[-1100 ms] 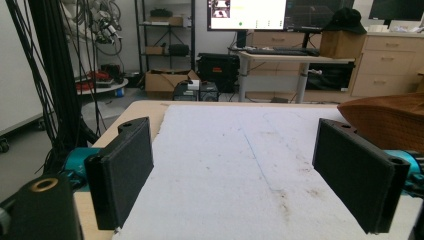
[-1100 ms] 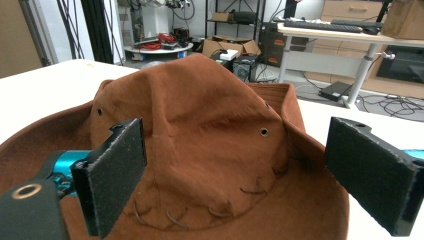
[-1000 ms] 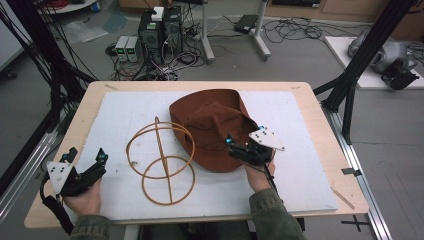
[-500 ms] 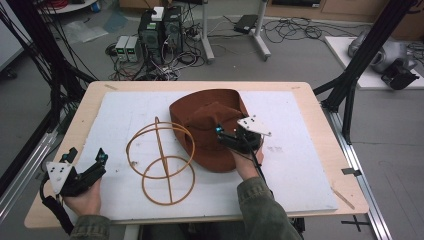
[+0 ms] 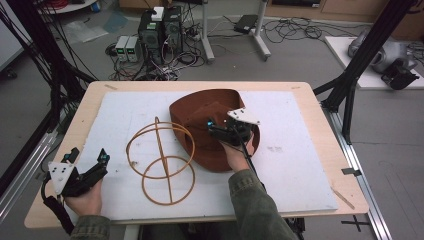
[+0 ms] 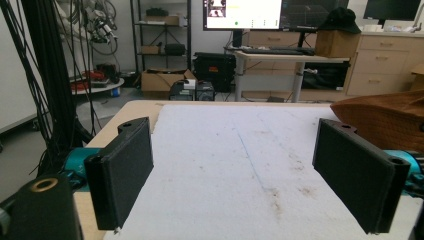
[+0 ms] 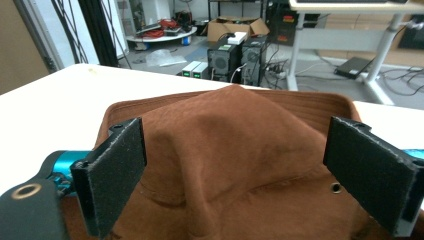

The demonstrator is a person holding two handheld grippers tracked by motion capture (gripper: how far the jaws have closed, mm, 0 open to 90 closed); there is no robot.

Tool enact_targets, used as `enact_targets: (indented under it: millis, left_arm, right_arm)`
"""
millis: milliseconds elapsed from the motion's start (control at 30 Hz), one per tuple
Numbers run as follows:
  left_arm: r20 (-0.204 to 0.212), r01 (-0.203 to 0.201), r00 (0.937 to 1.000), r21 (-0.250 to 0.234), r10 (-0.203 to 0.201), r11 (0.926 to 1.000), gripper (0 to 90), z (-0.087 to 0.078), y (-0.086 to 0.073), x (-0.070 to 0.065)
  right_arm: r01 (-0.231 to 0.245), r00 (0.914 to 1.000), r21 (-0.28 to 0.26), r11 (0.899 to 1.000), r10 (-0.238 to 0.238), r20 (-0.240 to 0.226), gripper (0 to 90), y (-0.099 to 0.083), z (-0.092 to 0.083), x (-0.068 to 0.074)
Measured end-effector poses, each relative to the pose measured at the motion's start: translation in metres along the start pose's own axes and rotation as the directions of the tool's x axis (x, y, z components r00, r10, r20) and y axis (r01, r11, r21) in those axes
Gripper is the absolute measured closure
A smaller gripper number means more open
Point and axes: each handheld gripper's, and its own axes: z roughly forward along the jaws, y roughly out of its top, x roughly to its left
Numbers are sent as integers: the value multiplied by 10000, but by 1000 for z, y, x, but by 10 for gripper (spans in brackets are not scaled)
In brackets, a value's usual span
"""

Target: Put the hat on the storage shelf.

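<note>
Two grippers work at the near side of the table (image 5: 320, 107). At the near left corner, the left gripper (image 5: 86, 161) rests on the white mat (image 5: 300, 165) with its jaws wide apart and nothing between them; in its own view only bare, faintly stained mat lies ahead. Just right of it sits the wire stand (image 5: 160, 160), two hoops joined by a rod, touching the hat's left brim. The right gripper (image 5: 220, 131) hovers over the brown hat (image 5: 200, 107) near the table's middle, jaws spread open on either side of the crown, not clamped. In the right gripper view the crown (image 7: 230, 130) rises between the pads and a small metal eyelet (image 7: 336, 188) shows on the brim. No writing on hat, stand or mat can be read.

Open mat lies right of the hat up to the table's right edge, and a strip stays free along the far edge. Beyond the table stand computer towers (image 5: 160, 27) and cables on the floor.
</note>
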Motion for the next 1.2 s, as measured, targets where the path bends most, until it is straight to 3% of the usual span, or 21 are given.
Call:
enact_targets:
  millis: [300,400,767,833,867,900,967,1000,1033,1067,1133,1200]
  left_arm:
    - [26,49,10000,-5,-49,10000,166,0,0,1]
    - [53,87,9999,-15,-87,10000,166,1,-1,2]
    - [67,107,9999,-63,-107,9999,166,1,-1,1]
    - [61,101,9999,-60,-101,9999,166,1,-1,1]
    - [58,103,9999,-64,-103,9999,166,1,-1,1]
    - [48,111,9999,-77,-111,9999,166,1,-1,2]
    - [50,123,9999,-75,-123,9999,166,1,-1,2]
    - [40,135,9999,-75,-135,9999,166,1,-1,2]
    - [49,153,9999,-95,-153,9998,166,1,-1,2]
    - [48,158,9999,-88,-157,9998,166,1,-1,2]
    - [57,163,9999,-79,-163,9998,166,1,-1,3]
    - [56,176,9998,-73,-175,9998,166,1,-1,3]
  right_arm:
    - [297,9995,975,9948,-305,68,94,-11,18,6]
    - [555,9984,1091,9925,-565,58,93,-14,21,10]
    - [637,9969,1240,9902,-690,390,104,-21,30,14]
    - [722,9970,1298,9889,-753,197,262,-22,30,16]
    - [722,9970,1298,9889,-753,197,262,-22,30,16]
    - [737,9972,1257,9893,-742,-7,435,-21,29,18]
    - [692,9976,1258,9896,-689,-68,590,-21,28,19]
    - [679,9977,1306,9891,-665,-150,729,-21,28,19]
    - [679,9977,1306,9891,-665,-150,729,-21,28,19]
    - [479,9988,1493,9876,-457,-186,865,-21,28,16]
    - [-169,9997,1734,9847,199,-160,882,-20,27,12]
    - [-375,9992,1700,9847,398,-103,890,-19,25,9]
